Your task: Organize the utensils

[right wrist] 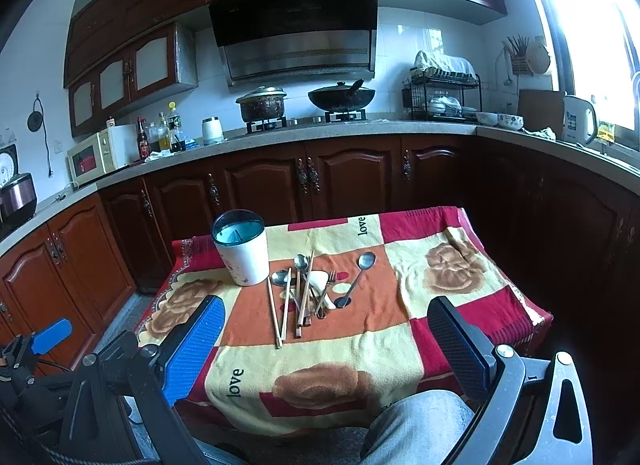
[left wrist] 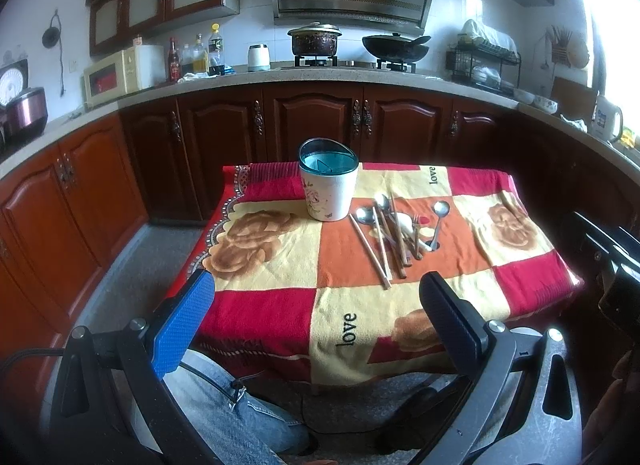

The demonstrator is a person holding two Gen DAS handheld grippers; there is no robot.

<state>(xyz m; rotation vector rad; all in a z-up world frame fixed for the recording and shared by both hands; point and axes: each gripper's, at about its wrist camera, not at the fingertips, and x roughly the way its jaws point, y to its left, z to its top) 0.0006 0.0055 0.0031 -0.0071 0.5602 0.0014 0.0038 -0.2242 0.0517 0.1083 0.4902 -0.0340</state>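
A white utensil holder with a teal divided insert (left wrist: 328, 185) (right wrist: 241, 251) stands upright at the table's far left. To its right lies a loose pile of utensils (left wrist: 394, 235) (right wrist: 304, 291): wooden chopsticks (left wrist: 370, 251) (right wrist: 274, 315), metal spoons, a fork and a white ceramic spoon. One metal spoon (left wrist: 438, 221) (right wrist: 357, 277) lies apart on the right. My left gripper (left wrist: 316, 289) is open and empty, held before the table's near edge. My right gripper (right wrist: 326, 315) is open and empty, also short of the pile. The left gripper shows at lower left in the right wrist view (right wrist: 48, 337).
The small table wears a red, orange and yellow patchwork cloth (left wrist: 400, 305) (right wrist: 372, 341). The person's knees in jeans (left wrist: 224, 397) (right wrist: 416, 425) sit under its near edge. Dark wooden cabinets and a cluttered kitchen counter (left wrist: 320, 77) lie beyond the table.
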